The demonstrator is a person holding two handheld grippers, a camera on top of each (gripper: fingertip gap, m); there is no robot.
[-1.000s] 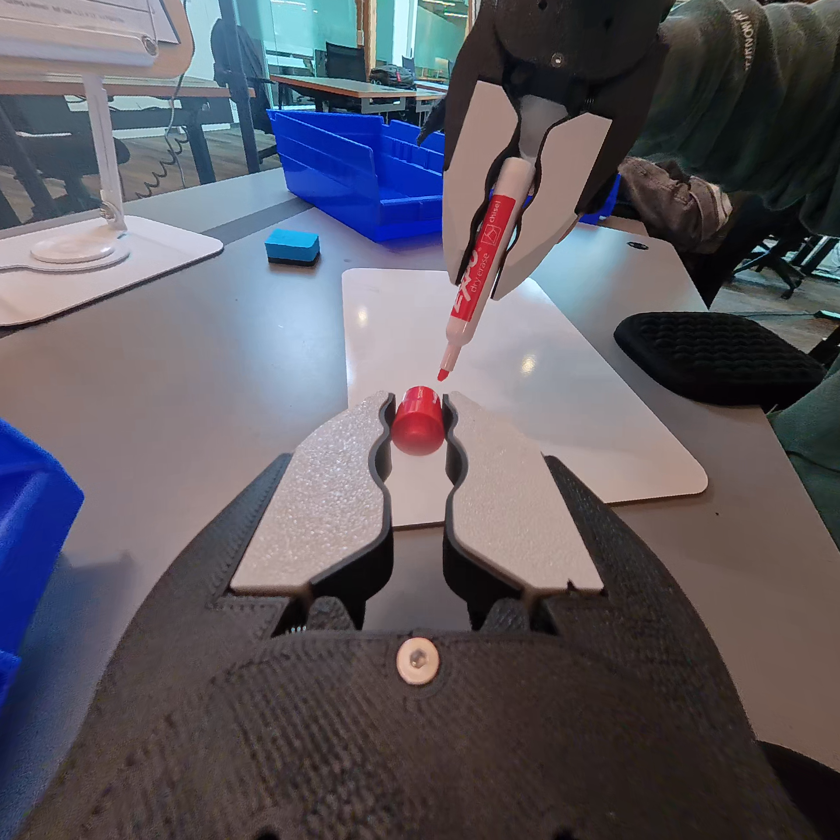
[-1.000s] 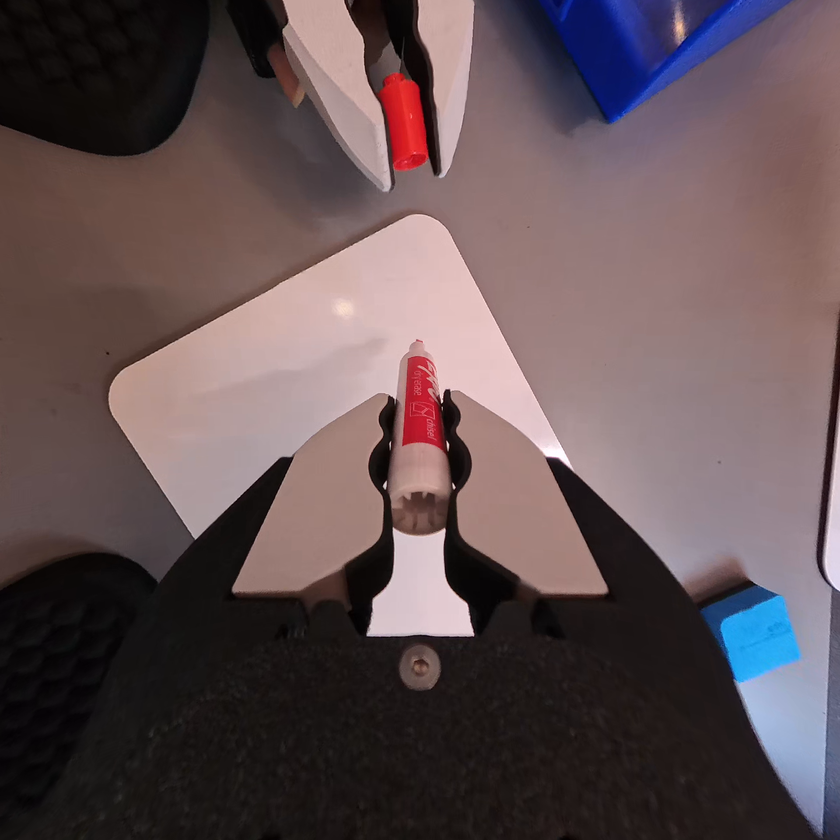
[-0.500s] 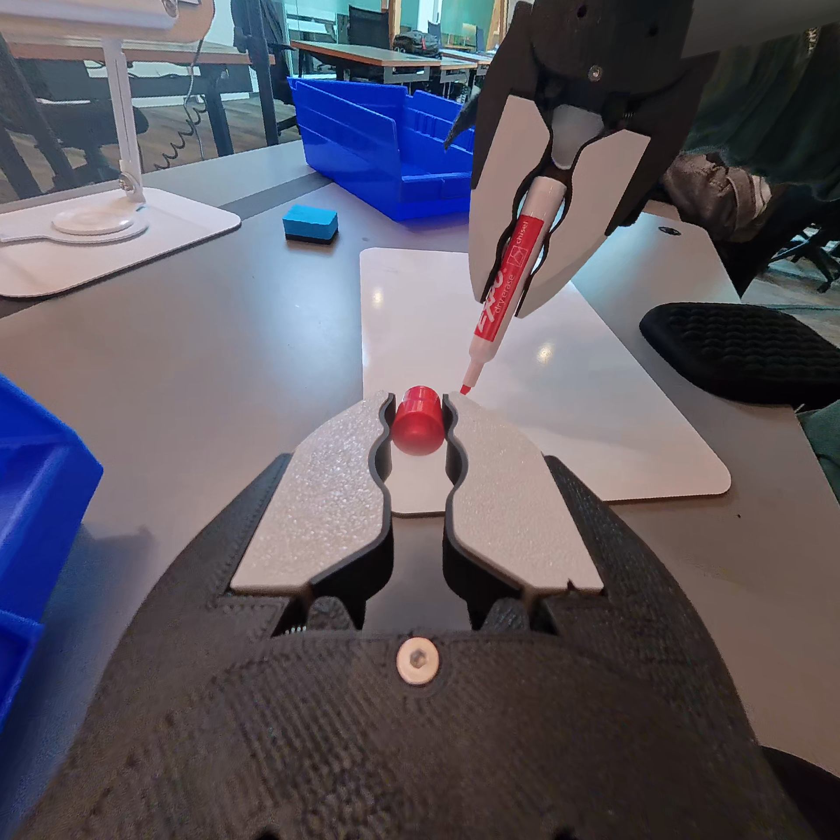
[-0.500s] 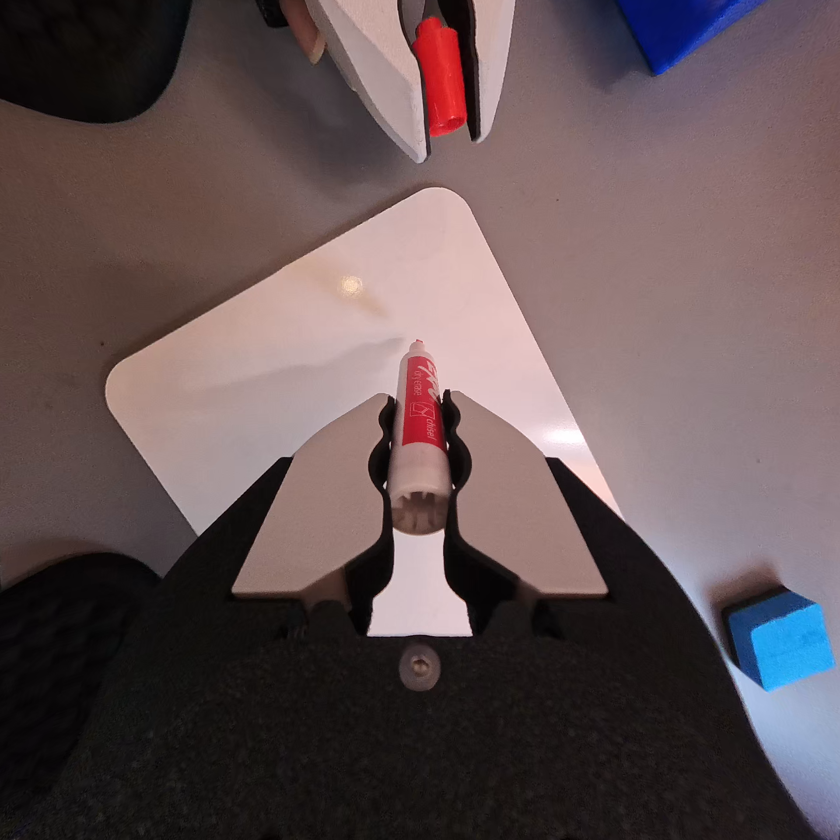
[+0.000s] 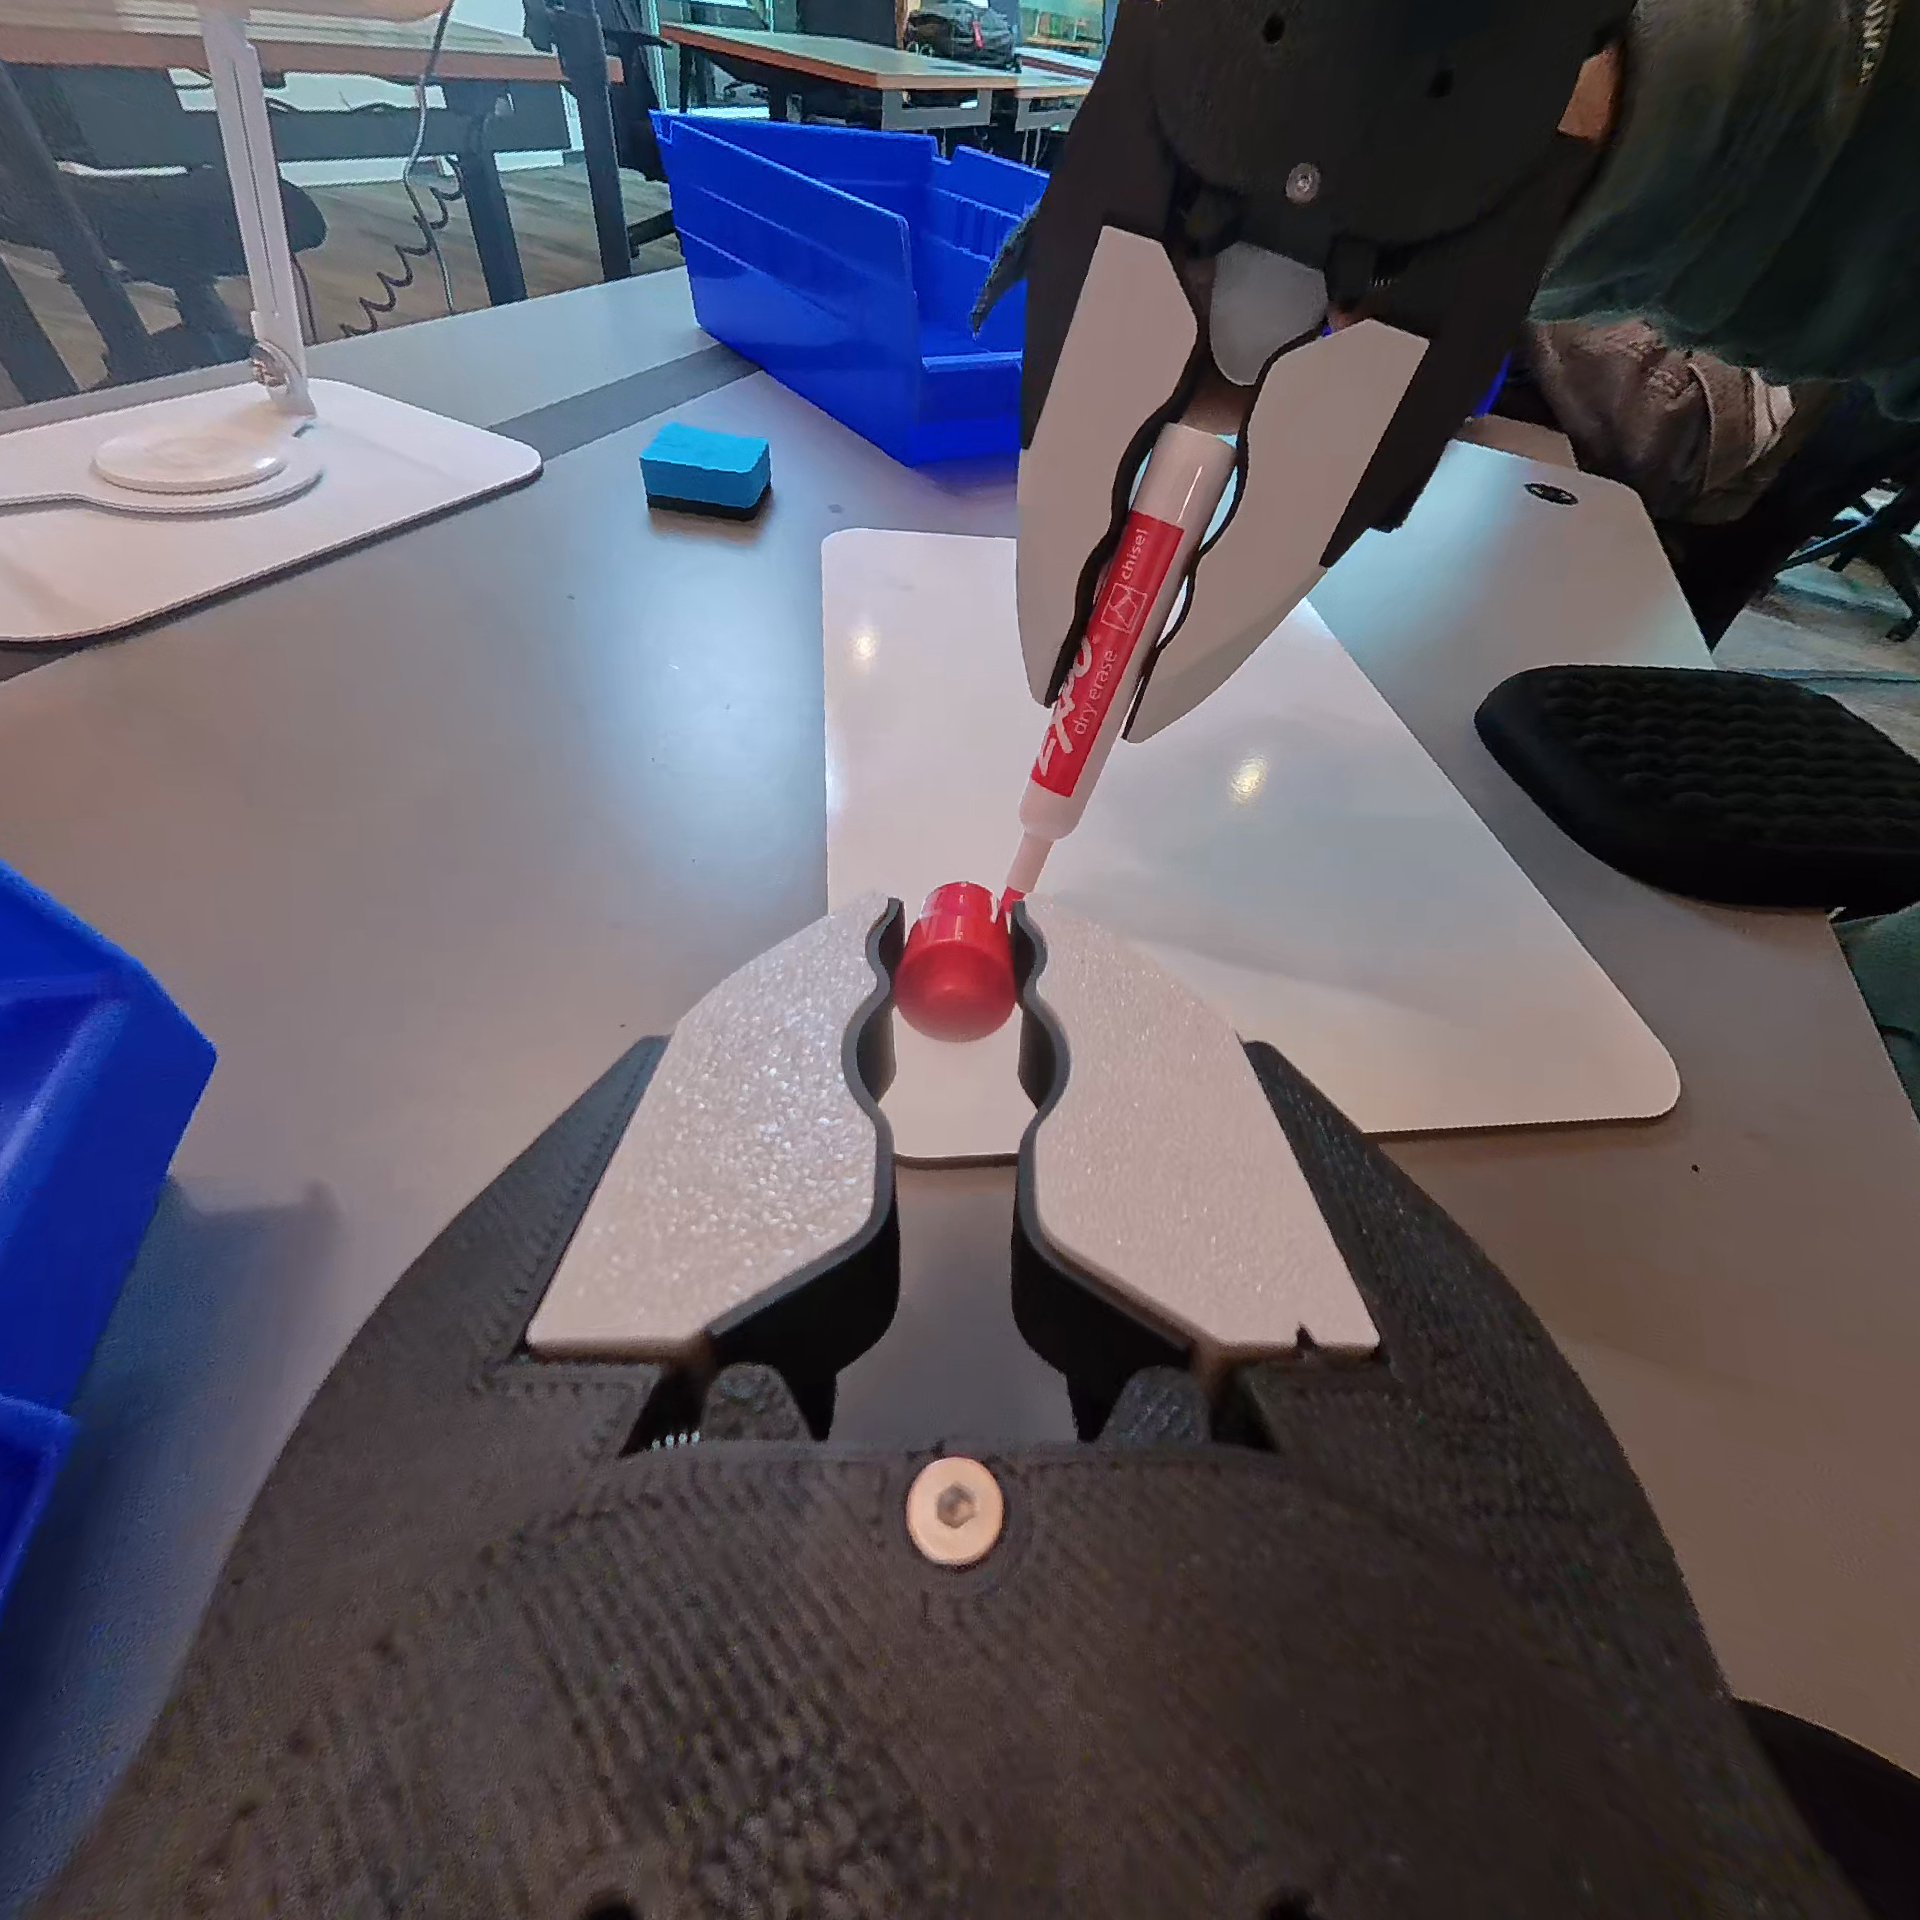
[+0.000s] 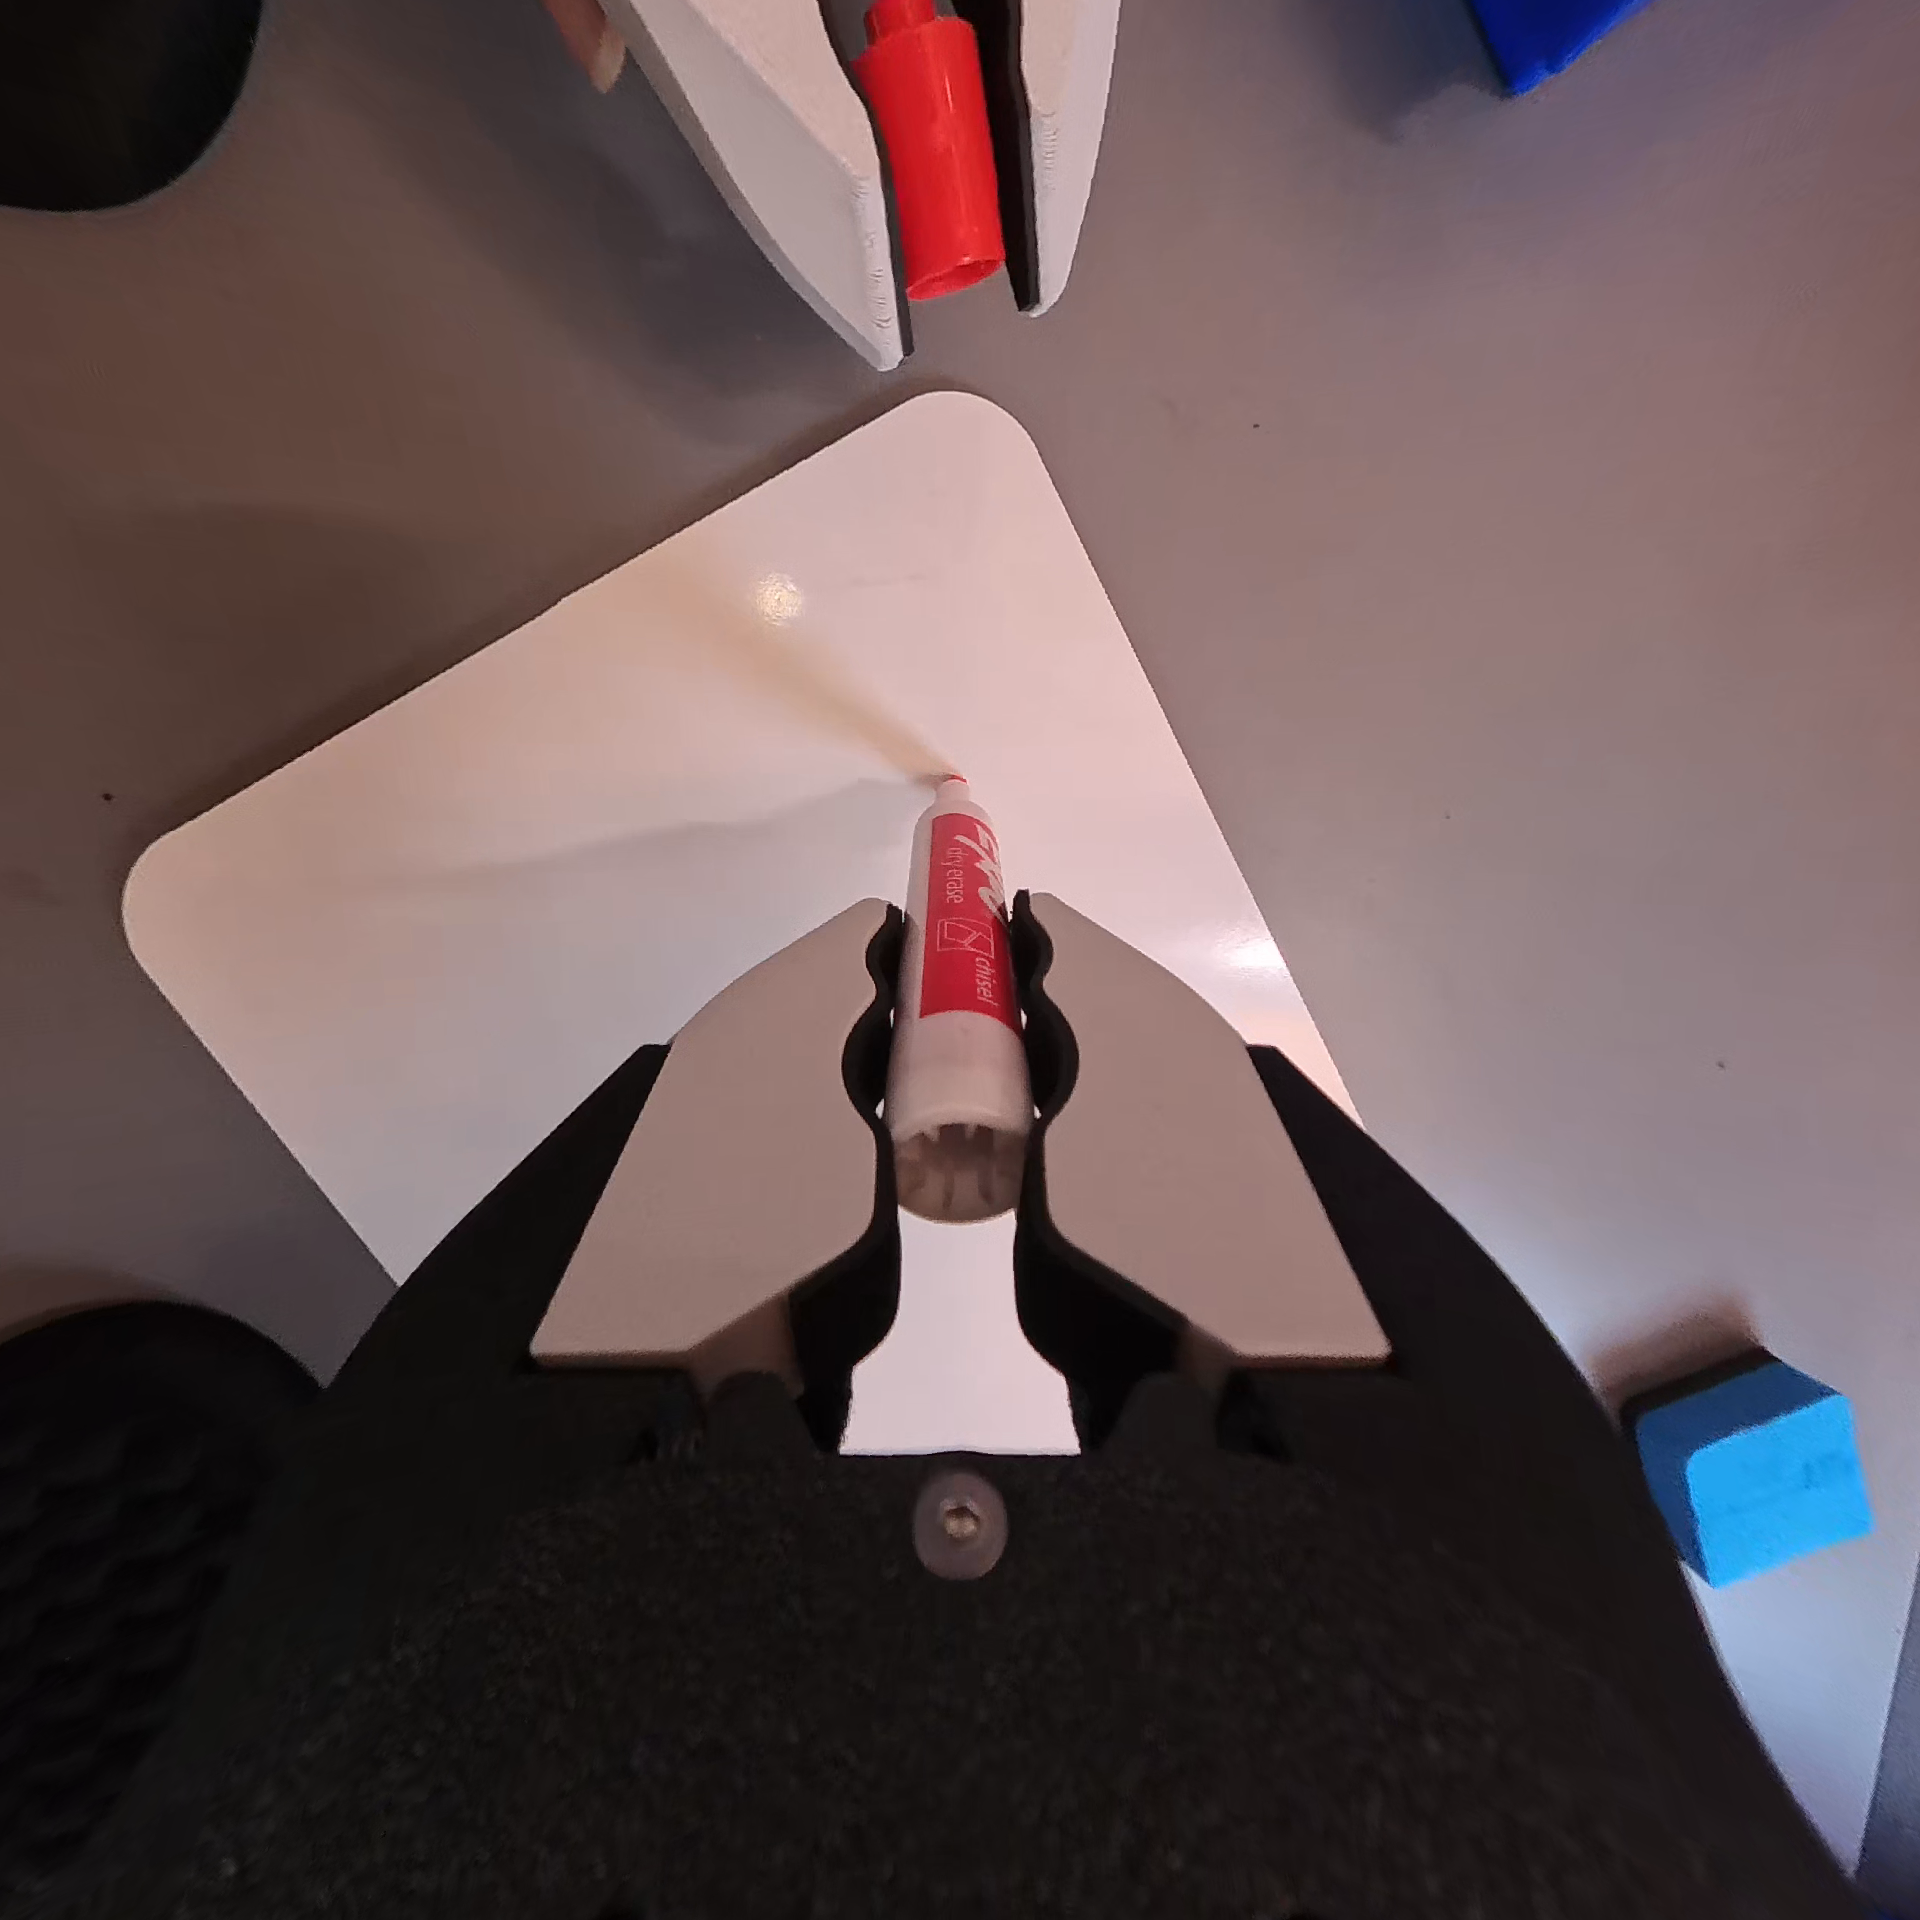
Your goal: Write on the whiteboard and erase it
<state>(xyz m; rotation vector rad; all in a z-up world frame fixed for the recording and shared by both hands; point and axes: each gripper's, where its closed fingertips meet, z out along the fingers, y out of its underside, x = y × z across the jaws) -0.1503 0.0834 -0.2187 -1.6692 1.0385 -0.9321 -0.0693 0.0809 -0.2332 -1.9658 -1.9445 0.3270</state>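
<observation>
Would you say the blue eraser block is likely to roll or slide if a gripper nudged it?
The blue eraser block looks boxy and flat-bottomed, so it probably won't roll. It appears foam-like, likely light, so it may slide on the smooth grey table.

In the left wrist view the marker (image 5: 1103, 665) tip sits behind the red cap (image 5: 954, 977), so its contact with the whiteboard (image 5: 1299, 894) cannot be told. The blue bin (image 5: 73, 1122) is cut off at the left edge, and the black pad (image 6: 94, 94) by the right wrist view's top corner
</observation>
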